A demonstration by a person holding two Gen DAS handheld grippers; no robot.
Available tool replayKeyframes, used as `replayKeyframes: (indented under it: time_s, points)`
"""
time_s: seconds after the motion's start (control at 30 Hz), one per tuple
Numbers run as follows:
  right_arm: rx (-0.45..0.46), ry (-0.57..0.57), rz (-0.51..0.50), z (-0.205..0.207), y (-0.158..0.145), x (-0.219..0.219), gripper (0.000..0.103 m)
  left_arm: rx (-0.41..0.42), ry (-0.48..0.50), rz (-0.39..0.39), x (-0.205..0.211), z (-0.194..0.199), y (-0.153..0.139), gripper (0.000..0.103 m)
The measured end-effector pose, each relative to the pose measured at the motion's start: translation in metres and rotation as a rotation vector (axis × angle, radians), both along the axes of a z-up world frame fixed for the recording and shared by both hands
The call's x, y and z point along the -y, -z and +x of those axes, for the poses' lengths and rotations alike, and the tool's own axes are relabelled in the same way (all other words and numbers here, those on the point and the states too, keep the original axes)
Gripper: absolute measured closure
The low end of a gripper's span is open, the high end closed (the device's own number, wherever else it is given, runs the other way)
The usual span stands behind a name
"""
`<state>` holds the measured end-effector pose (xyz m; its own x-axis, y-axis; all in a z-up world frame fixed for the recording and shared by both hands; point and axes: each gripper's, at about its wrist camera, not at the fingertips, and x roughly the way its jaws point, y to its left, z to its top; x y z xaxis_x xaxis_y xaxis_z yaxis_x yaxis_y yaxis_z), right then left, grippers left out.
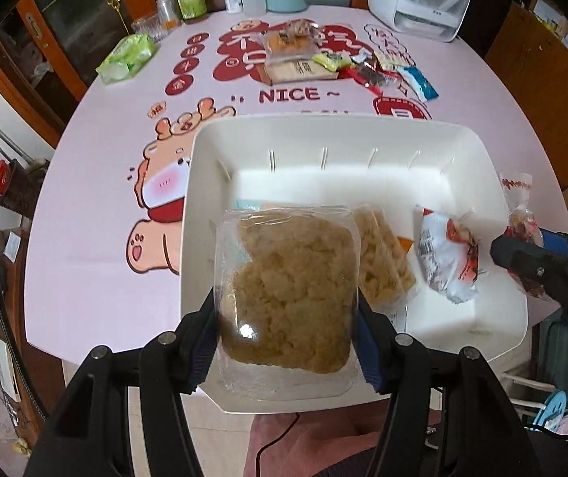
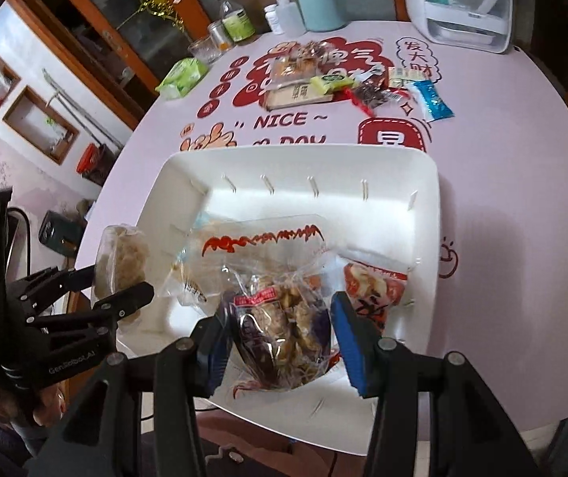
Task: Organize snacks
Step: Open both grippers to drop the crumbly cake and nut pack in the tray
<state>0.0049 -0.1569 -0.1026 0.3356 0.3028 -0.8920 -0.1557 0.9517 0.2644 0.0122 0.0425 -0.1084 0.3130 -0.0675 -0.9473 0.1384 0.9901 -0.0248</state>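
Snacks partly sorted. Left gripper [image 1: 286,310] clamping a clear tub of yellow crumbly snack [image 1: 288,290], hovering over the white bin [image 1: 482,214] at lower centre of the left view. Right gripper [image 2: 280,342] pinching a clear bag of mixed snacks [image 2: 280,318] over the same bin, lower centre of the right view. Already lying in the bin: a pack of pale crackers [image 1: 383,262] and a red-and-white packet [image 1: 447,258]. Still waiting at top centre on the pink tablecloth [image 1: 105,206]: a pile of loose packets [image 1: 335,65]. Roughly halfway, judging by that pile.
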Motion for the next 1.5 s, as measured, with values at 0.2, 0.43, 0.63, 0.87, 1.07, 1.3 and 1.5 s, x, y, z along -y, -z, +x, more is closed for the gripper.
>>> replayKeyframes:
  time_s: [0.2, 0.43, 0.63, 0.87, 1.07, 1.3, 1.5]
  points:
    - [-0.020, -0.015, -0.023, 0.002, 0.005, -0.004, 0.054, -0.004, 0.004, 0.010, 0.002, -0.001, 0.004, 0.044]
    - [-0.063, -0.011, -0.022, 0.004, 0.014, -0.004, 0.052, -0.025, 0.011, 0.010, 0.005, -0.002, 0.009, 0.037]
    - [-0.076, -0.019, -0.003, 0.005, 0.017, -0.003, 0.050, -0.010, 0.028, -0.033, 0.009, -0.002, 0.003, 0.020]
    - [-0.041, -0.043, -0.015, 0.004, 0.012, -0.007, 0.038, -0.008, 0.032, -0.023, 0.014, -0.002, 0.001, 0.020]
    - [-0.047, -0.041, -0.019, 0.006, 0.012, -0.006, 0.038, -0.007, 0.032, -0.017, 0.016, 0.000, 0.000, 0.020]
    - [-0.052, -0.038, -0.023, 0.006, 0.013, -0.006, 0.038, -0.003, 0.049, 0.000, 0.020, 0.001, -0.001, 0.020]
    - [-0.060, -0.033, -0.024, 0.008, 0.015, -0.005, 0.038, -0.003, 0.058, 0.011, 0.022, 0.003, -0.001, 0.020]
